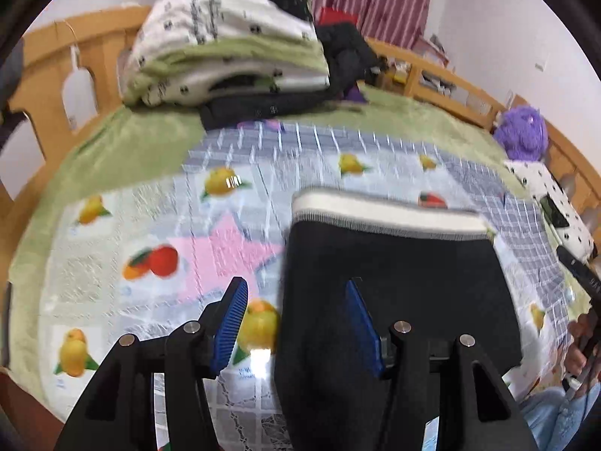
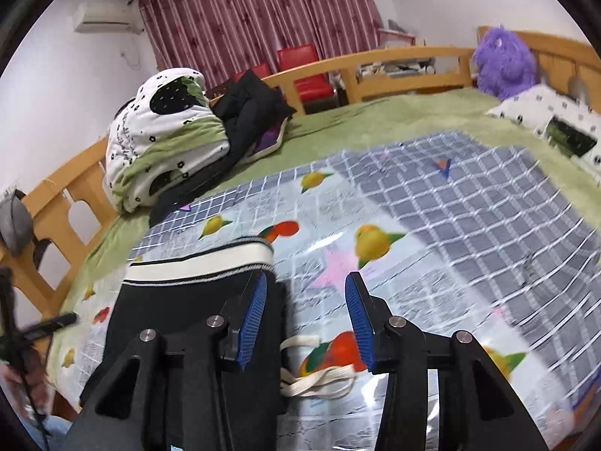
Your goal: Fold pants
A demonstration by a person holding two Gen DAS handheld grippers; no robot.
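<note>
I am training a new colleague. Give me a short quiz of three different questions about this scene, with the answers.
1. True or false: the left gripper is gripping the black pants.
2. Multiple choice: the white drawstring lies (A) on the fruit-print sheet beside the pants, (B) on the purple plush toy, (C) on the quilt pile.
3. Fill in: the band along the far edge of the pants is ____.

Key
1. False: its fingers stand apart and nothing is pressed between them; the right gripper is open too.
2. A
3. white
</note>
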